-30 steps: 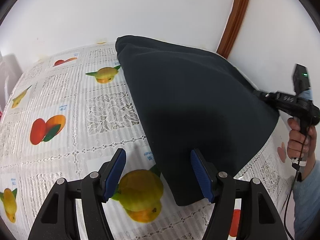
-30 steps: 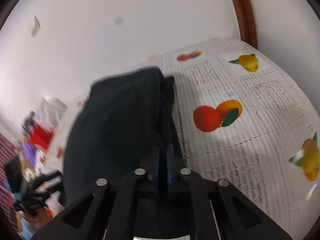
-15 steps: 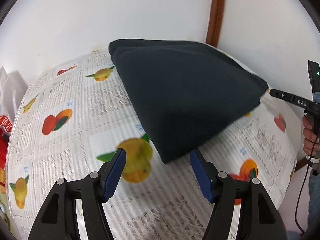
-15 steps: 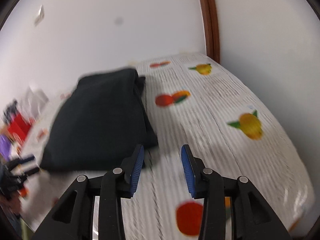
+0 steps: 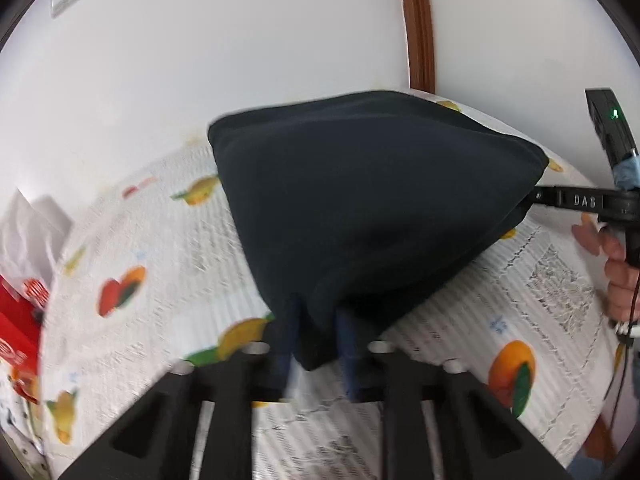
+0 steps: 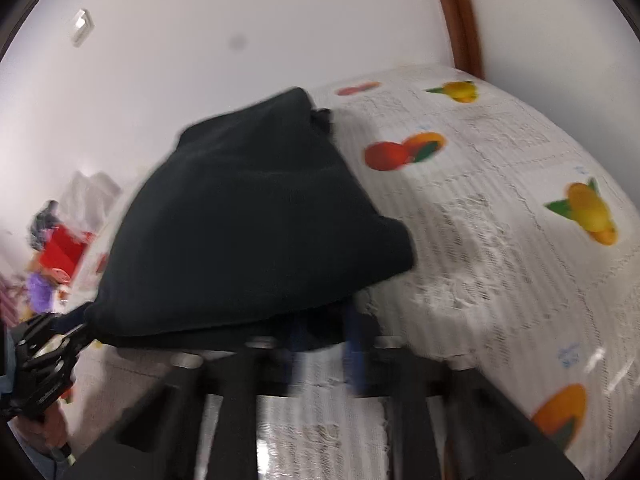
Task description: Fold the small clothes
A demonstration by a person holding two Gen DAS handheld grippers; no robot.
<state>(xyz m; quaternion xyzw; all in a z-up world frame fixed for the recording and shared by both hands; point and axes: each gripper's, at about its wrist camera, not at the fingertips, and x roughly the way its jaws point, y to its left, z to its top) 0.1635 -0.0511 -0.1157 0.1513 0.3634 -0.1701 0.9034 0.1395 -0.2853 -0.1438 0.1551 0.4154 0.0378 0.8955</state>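
Observation:
A folded dark navy garment point(image 5: 360, 208) lies on a table covered with a white lace cloth printed with fruit point(image 5: 160, 264). My left gripper point(image 5: 318, 344) has its blue pads closed on the garment's near corner, which bunches between them. In the right wrist view the same garment point(image 6: 248, 232) fills the middle. My right gripper point(image 6: 324, 348) has its blue pads narrowed around the garment's near edge, and motion blur hides the contact. The right gripper also shows in the left wrist view point(image 5: 576, 202) at the garment's far right corner. The left gripper shows in the right wrist view point(image 6: 48, 344) at its left corner.
White walls stand close behind the table, with a brown wooden post point(image 5: 420, 28) in the corner. Red packaging point(image 5: 16, 328) and white bags point(image 5: 32, 232) sit off the table's left side. The fruit-print cloth point(image 6: 500, 220) extends to the right of the garment.
Both grippers were open and pulled back half a second ago. Now each has moved in to a corner of the garment and closed its pads around the fabric.

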